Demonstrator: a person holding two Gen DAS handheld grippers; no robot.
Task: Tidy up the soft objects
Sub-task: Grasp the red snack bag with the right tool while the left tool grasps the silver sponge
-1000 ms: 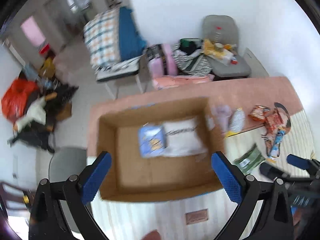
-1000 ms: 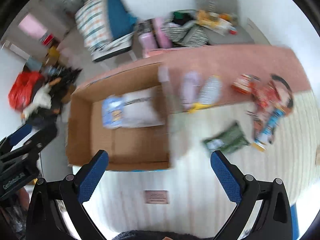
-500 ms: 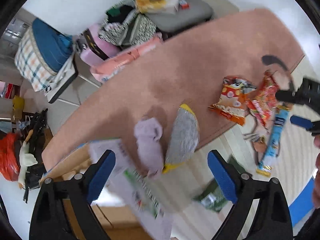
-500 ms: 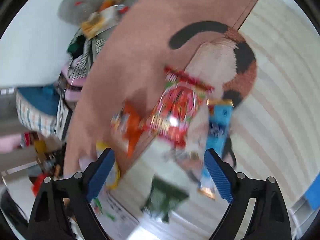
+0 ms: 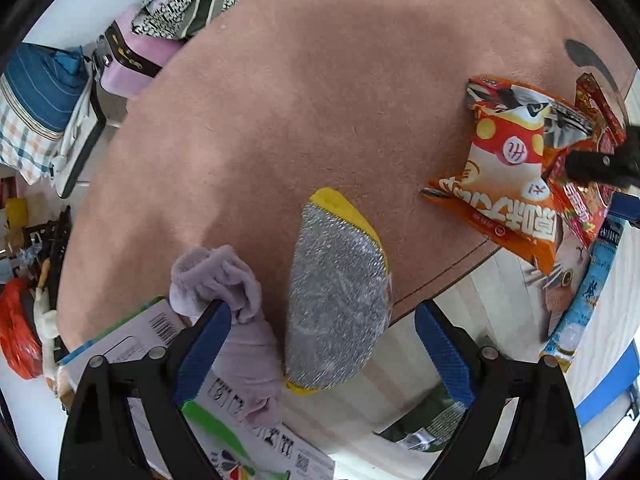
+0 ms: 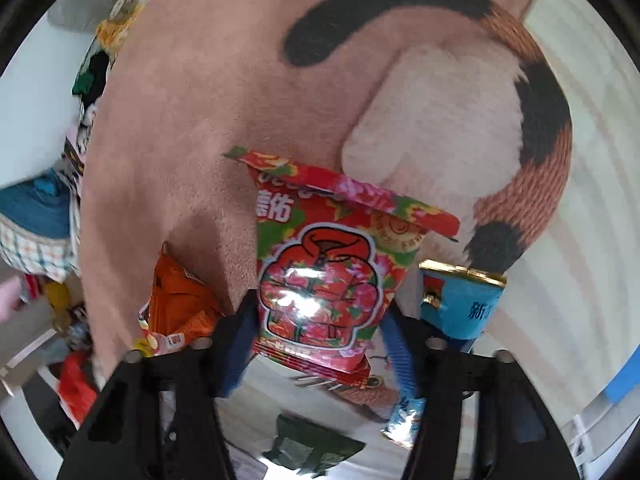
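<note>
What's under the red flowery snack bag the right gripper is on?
The red snack bag rests mostly on the pink cat rug, its lower end between the right gripper fingers. Whatever lies beneath the bag itself is covered.

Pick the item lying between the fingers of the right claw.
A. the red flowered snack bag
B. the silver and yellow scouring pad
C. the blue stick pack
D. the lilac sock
A: in the right wrist view the red flowered snack bag sits between the fingers of the right claw.
</note>
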